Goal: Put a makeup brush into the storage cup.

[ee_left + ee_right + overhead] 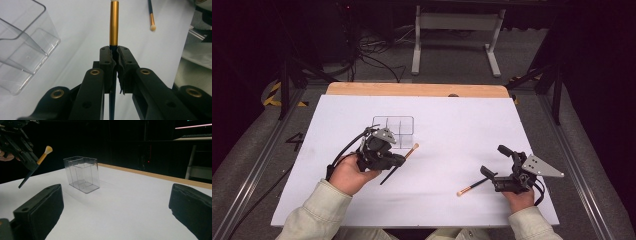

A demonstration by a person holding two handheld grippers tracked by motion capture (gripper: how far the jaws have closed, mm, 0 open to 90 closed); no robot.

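Gold-banded and slim, a makeup brush (398,164) is clamped in the left gripper (399,160), lifted clear of the white table (452,120) just near of the clear plastic organizer (394,131), at centre-left. The jaws pinch the dark handle below the gold ferrule, a sound hold: the brush looks light and stiff but smooth, so it could pivot or slip in a loose grip, and its soft tip should be spared. A second brush (472,186) lies flat at near right beside the right gripper (494,162), whose jaws stand wide and empty.
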